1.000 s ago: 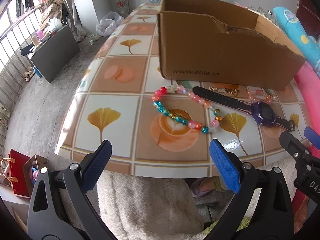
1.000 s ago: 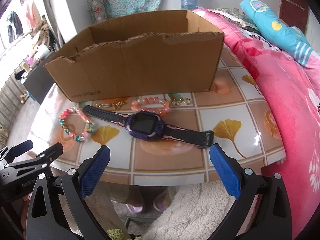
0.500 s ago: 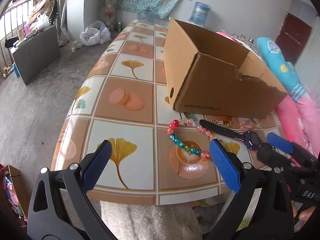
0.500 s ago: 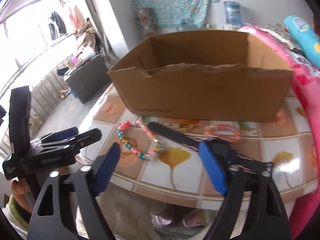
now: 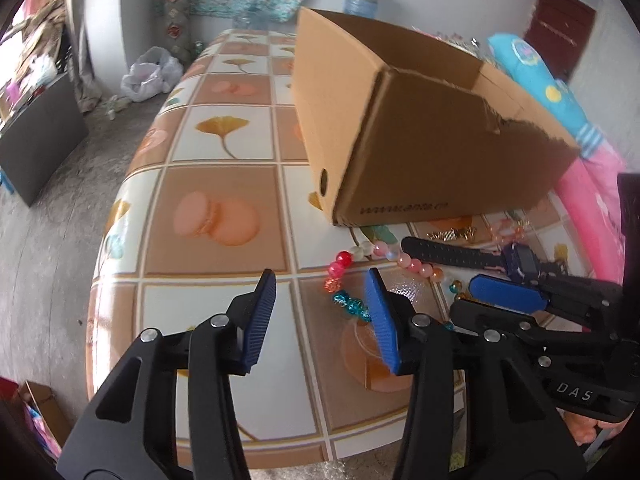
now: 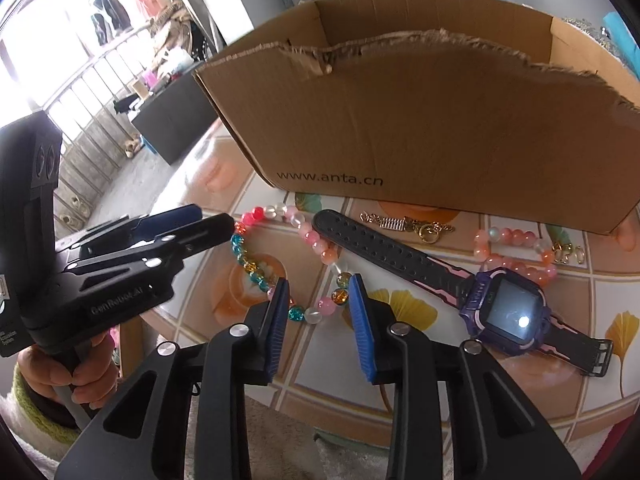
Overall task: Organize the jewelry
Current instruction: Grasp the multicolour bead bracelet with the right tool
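Since earlier: both black grippers with blue pads came nearer the multicoloured bead bracelet [image 6: 280, 276]
Left gripper [image 5: 320, 316]: closing, nothing held
Right gripper [image 6: 318, 312]: closing around beads, apparently no pinch yet
Risk: round beads could slip; grippers might collide

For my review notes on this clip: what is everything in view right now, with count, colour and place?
Open brown cardboard box: 1, at the back of the table.
Multicoloured bead bracelet: 1, red, teal, pink, amber and clear beads, front left of the box.
Purple smartwatch with black strap: 1, in front of the box, strap end lying over the multicoloured bracelet.
Peach-pink bead bracelet: 1, behind the watch.
Small gold metal chain pieces: several, along the foot of the box.
Tiled-pattern tablecloth: 1, orange and white.
Left gripper: black, blue pads, closing, nothing between them.
Right gripper: closing around the multicoloured bracelet's front beads.
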`<state>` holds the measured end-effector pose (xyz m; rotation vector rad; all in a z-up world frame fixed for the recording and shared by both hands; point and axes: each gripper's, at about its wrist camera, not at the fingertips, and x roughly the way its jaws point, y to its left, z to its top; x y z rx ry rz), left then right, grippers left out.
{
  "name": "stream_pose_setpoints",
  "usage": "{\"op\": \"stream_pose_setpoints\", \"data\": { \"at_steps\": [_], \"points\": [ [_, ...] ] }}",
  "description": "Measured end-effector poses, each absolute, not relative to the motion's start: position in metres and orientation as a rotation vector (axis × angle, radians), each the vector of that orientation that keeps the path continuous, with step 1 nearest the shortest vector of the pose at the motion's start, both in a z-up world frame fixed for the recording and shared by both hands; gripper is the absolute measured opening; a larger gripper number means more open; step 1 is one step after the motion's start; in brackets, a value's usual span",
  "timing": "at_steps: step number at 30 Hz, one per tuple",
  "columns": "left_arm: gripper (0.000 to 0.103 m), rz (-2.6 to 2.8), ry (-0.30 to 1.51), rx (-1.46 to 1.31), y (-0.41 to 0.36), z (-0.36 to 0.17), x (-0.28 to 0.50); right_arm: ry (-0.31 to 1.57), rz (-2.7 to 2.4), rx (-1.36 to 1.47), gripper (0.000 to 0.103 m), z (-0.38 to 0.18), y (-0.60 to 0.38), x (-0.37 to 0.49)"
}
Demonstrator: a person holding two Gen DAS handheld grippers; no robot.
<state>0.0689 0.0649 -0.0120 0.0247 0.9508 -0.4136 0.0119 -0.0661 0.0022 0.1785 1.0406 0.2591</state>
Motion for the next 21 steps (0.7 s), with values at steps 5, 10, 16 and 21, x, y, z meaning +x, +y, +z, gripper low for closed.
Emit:
{"op": "stream_pose_setpoints", "data": {
  "at_steps": [5,10,16,21],
  "points": [
    [0.031,-0.458,0.986,0.076,0.049,-0.02,0.073,1.055,0.245,0.151,0.023,-0.005,-0.065,0.019],
    [0.029,-0.425,0.975,0.182,0.034,-0.023,0.072,1.045,0.242,0.129,0.02,-0.006,-0.065,0.023],
    [0.01,-0.373,0.942,0.235,0.022,-0.023,0.068,1.024,0.246,0.091,0.01,-0.008,-0.054,0.036],
    [0.008,-0.351,0.927,0.154,0.029,-0.015,0.062,0.999,0.272,0.12,0.01,-0.001,-0.059,0.032]
  ]
}}
